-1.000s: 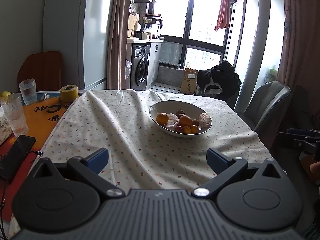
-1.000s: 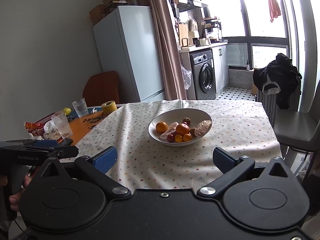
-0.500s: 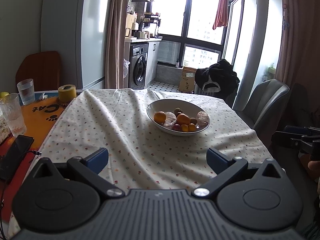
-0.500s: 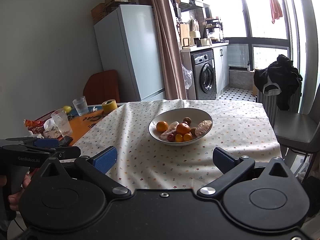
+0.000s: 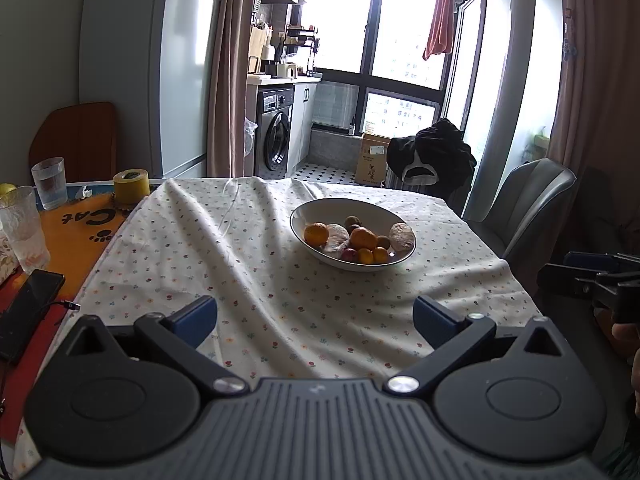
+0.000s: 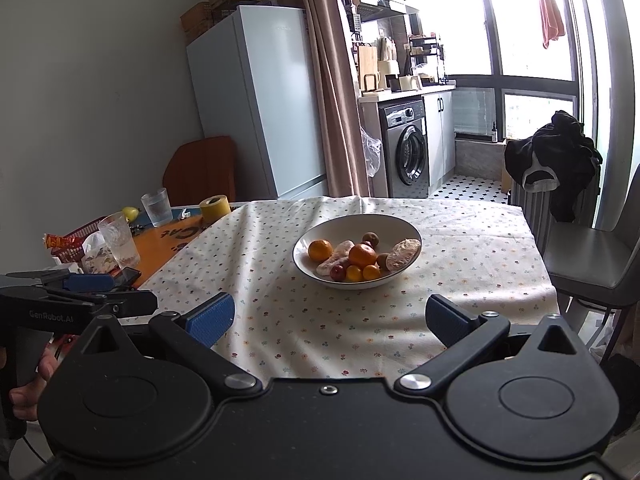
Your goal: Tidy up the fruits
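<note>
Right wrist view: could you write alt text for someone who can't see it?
A white bowl of fruit sits on a floral tablecloth, beyond the open, empty right hand-held gripper. Glasses stand at left, and the left hand-held gripper shows at the left edge.

Glossy ceramic-looking bowl on matt printed cloth; fingers w/ ribbed, prob. rubber pads.
</note>
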Demonstrator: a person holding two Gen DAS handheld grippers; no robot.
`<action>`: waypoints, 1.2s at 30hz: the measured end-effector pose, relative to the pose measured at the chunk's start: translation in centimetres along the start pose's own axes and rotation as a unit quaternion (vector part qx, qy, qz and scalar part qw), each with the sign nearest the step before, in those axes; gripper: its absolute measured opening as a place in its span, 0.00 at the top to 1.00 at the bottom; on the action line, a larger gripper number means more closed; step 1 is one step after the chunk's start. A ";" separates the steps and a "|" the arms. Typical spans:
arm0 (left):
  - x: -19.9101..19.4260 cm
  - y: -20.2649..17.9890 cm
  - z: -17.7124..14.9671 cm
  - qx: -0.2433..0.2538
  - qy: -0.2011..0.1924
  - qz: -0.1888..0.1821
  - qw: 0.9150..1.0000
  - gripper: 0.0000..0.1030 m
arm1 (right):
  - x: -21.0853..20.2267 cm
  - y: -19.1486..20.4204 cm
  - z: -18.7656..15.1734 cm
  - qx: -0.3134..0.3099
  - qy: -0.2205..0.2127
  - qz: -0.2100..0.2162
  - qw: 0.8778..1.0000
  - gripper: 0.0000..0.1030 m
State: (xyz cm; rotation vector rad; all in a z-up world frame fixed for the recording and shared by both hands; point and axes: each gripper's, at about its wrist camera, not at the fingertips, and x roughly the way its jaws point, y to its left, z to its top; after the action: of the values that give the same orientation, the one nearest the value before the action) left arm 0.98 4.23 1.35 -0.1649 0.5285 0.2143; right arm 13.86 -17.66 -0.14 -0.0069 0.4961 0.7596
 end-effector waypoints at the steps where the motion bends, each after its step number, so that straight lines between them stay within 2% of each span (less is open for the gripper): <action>1: 0.0 0.0 0.0 0.000 0.000 0.000 1.000 0.00 | 0.0 0.0 0.0 0.000 0.000 0.000 1.000 0.00; 36: -0.4 -0.6 0.3 0.010 -0.008 -0.007 1.000 0.00 | -0.4 -0.1 0.3 -0.006 -0.005 -0.008 1.000 0.00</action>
State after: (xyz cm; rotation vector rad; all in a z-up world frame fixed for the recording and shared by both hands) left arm 0.91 3.68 1.86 -0.1484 0.5141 0.1963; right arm 13.83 -17.96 0.31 -0.0188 0.4819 0.7469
